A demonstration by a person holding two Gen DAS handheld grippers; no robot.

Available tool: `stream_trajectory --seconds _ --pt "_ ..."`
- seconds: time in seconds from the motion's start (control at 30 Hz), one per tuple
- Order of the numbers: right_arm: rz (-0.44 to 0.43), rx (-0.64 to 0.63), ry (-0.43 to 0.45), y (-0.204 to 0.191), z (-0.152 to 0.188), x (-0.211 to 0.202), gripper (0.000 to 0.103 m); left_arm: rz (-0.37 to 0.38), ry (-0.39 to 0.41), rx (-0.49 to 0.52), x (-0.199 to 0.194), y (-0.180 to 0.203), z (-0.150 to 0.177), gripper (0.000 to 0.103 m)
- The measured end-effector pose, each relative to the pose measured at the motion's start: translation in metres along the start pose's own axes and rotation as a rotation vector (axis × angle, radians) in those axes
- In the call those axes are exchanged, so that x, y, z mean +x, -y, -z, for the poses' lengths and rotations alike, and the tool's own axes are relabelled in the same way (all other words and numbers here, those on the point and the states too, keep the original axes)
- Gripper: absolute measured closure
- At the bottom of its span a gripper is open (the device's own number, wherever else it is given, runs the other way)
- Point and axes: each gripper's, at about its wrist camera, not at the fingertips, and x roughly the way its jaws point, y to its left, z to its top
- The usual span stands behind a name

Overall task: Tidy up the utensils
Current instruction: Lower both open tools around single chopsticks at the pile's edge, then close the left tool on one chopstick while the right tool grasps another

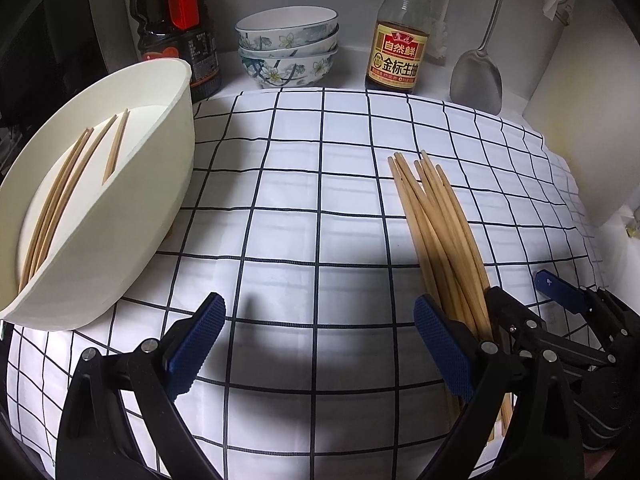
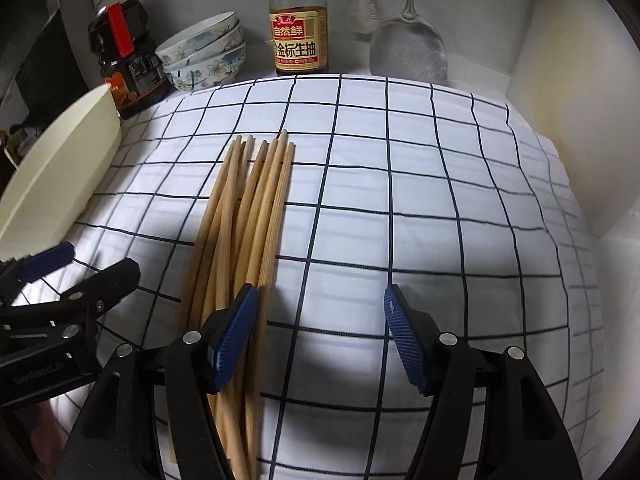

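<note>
At the left of the left wrist view, the white bin (image 1: pixel 120 216) is already holding a few chopsticks; the loose bundle (image 2: pixel 248 216) is still lying mid-cloth, waiting. Both the left claw (image 1: pixel 316 340) and right claw (image 2: pixel 320 332) are standing wide, gripping nothing.

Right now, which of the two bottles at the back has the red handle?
The dark squat bottle in the back left corner, behind the white tub. The taller clear-necked soy sauce bottle with the yellow-and-red label, right of the stacked bowls, has none.
</note>
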Motion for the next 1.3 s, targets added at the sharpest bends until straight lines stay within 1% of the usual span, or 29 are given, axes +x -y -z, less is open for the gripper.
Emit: stream_trajectory --seconds 0.03,0.2,0.27,0.43,0.63,0.9,1.07,1.1,1.13,1.17,1.3 --pt "0.01 -0.001 -0.011 0.001 0.0 0.003 0.041 -0.001 0.002 0.001 0.0 0.0 0.0 0.009" --pt "0.015 0.005 0.01 0.007 -0.003 0.006 0.041 -0.002 0.002 0.001 0.003 0.002 0.0 0.009" --pt "0.018 0.01 0.018 0.011 -0.002 0.006 0.044 0.0 0.001 0.0 0.005 0.004 0.0 0.009" --pt "0.031 0.034 0.024 0.023 0.0 0.005 0.044 0.003 0.013 0.007 0.011 0.013 -0.002 0.009" --pt "0.042 0.053 0.022 0.034 0.005 0.002 0.044 -0.006 -0.021 0.023 0.025 0.022 -0.003 0.009" --pt "0.044 0.047 0.024 0.033 0.004 0.003 0.044 -0.003 -0.024 0.01 0.032 0.027 -0.004 0.008" --pt "0.045 0.034 0.022 0.032 0.002 0.004 0.044 -0.035 -0.017 0.007 0.035 0.027 -0.005 0.007" --pt "0.044 0.033 0.022 0.032 0.002 0.004 0.044 -0.034 -0.029 0.012 0.037 0.026 -0.005 0.007" --pt "0.043 0.034 0.021 0.032 0.002 0.004 0.044 -0.054 -0.029 0.035 0.037 0.028 -0.005 0.007" --pt "0.041 0.034 0.02 0.032 0.002 0.004 0.044 -0.059 -0.019 0.049 0.035 0.029 -0.004 0.007" --pt "0.041 0.03 0.028 0.031 0.002 0.005 0.044 -0.049 -0.021 0.034 0.035 0.026 -0.003 0.007"
